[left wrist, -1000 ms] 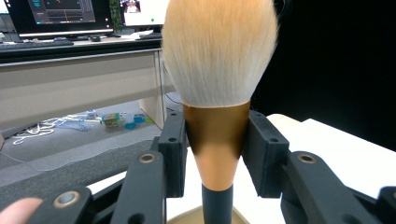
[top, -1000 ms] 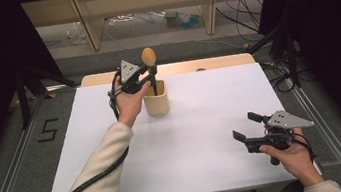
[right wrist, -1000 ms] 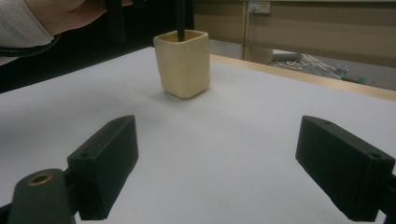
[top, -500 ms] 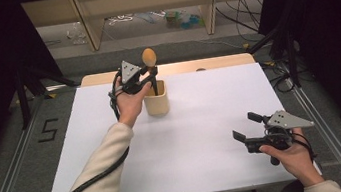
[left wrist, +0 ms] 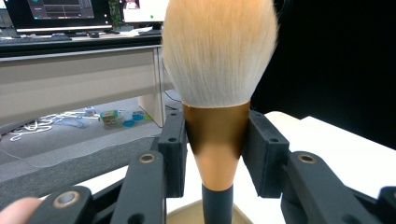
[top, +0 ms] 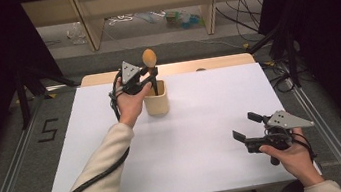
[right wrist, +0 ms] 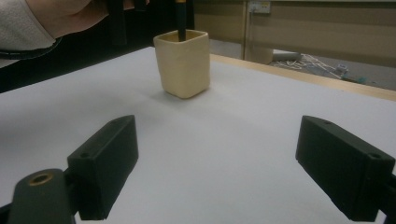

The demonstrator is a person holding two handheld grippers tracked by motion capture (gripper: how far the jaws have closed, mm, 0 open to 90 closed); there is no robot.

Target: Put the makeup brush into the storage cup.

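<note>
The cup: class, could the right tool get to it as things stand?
Probably yes. The right tool is open and apart from the cup, with bare table between. The left tool grips the brush above the cup, leaving its sides free.

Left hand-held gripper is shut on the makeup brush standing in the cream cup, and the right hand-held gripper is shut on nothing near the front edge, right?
Not quite. The right hand-held gripper is open: the right gripper view shows its jaws wide apart over the white table. The left hand-held gripper does clamp the copper-ferruled, tan-bristled makeup brush standing in the cream square cup.
</note>
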